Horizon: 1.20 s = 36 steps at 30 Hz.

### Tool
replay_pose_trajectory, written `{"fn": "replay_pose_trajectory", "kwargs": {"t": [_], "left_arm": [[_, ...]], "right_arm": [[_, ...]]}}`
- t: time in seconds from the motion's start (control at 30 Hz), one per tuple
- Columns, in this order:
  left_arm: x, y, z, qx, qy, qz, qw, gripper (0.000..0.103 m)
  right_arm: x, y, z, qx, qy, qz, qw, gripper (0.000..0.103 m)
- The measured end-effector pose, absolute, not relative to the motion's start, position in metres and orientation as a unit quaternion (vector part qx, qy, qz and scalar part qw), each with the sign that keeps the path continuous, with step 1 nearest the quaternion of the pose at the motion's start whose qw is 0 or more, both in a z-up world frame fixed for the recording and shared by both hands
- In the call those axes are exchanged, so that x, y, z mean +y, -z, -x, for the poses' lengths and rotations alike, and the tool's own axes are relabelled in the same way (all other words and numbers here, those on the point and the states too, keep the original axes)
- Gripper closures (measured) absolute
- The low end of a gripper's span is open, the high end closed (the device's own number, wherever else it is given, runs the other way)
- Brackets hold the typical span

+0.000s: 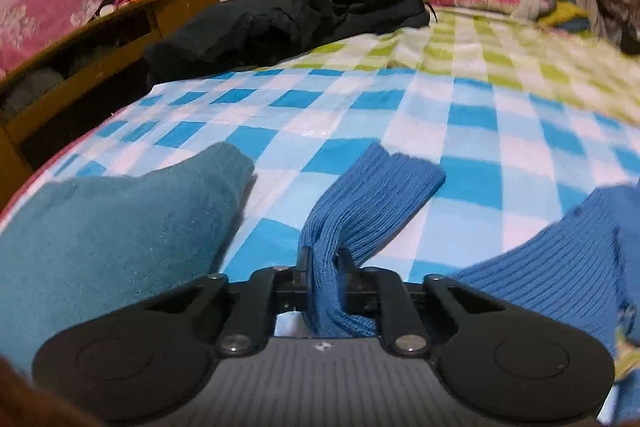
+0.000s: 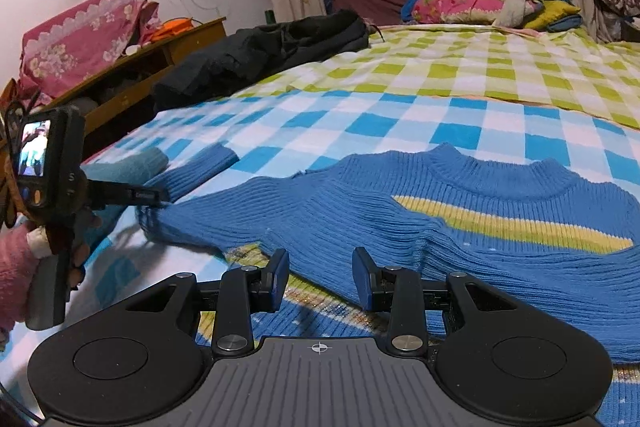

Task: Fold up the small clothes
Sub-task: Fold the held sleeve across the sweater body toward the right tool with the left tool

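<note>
A small blue ribbed sweater [image 2: 400, 227] with a yellow stripe lies flat on the checked bedsheet [image 2: 360, 123], neck hole toward the far side. Its sleeve [image 1: 376, 195] runs up between the jaws of my left gripper [image 1: 324, 259], which is shut on it. In the right wrist view that left gripper [image 2: 160, 197] pinches the sleeve at the sweater's left end, held by a hand in a pink sleeve [image 2: 16, 267]. My right gripper [image 2: 320, 279] stands open just above the sweater's near edge, with nothing pressed between its blue pads.
A teal cloth [image 1: 100, 227] lies left of the sleeve. A black garment pile [image 2: 260, 55] sits on the bed's far left. A wooden desk [image 2: 168, 51] stands beside the bed. Pillows and blankets [image 2: 480, 3] are heaped at the headboard.
</note>
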<state>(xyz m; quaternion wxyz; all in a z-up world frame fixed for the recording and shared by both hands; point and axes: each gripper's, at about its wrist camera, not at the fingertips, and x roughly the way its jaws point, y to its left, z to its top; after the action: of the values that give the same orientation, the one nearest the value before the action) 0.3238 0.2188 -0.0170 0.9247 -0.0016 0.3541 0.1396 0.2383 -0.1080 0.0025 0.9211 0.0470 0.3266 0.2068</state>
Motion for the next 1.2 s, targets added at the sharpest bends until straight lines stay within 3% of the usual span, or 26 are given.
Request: {"fn": "replay_pose_trajectory", "kwargs": {"t": [0.13, 0.37, 0.5, 0.6, 0.77, 0.9, 1.2], "left_arm": [[0.212, -0.008, -0.301, 0.315, -0.067, 0.062, 0.945, 0.088], [0.179, -0.021, -0.251, 0.292, 0.067, 0.083, 0.950, 0.088], [0.163, -0.012, -0.238, 0.301, 0.103, 0.071, 0.945, 0.088], [0.147, -0.004, -0.231, 0.300, 0.121, 0.039, 0.945, 0.088], [0.132, 0.005, -0.214, 0.290, 0.140, -0.006, 0.947, 0.088], [0.127, 0.010, -0.208, 0.288, 0.151, -0.017, 0.945, 0.088], [0.124, 0.014, -0.202, 0.285, 0.161, -0.016, 0.945, 0.088]], "right_arm": [[-0.113, -0.003, -0.242, 0.329, -0.207, -0.074, 0.918, 0.068], [-0.117, 0.000, -0.256, 0.349, -0.227, -0.177, 0.892, 0.068], [-0.113, 0.001, -0.265, 0.353, -0.240, -0.242, 0.871, 0.049], [-0.106, 0.004, -0.275, 0.360, -0.247, -0.276, 0.856, 0.048], [-0.084, 0.010, -0.292, 0.387, -0.253, -0.295, 0.836, 0.048], [-0.066, 0.001, -0.297, 0.384, -0.243, -0.240, 0.858, 0.048], [-0.023, -0.008, -0.300, 0.404, -0.233, -0.113, 0.877, 0.072]]}}
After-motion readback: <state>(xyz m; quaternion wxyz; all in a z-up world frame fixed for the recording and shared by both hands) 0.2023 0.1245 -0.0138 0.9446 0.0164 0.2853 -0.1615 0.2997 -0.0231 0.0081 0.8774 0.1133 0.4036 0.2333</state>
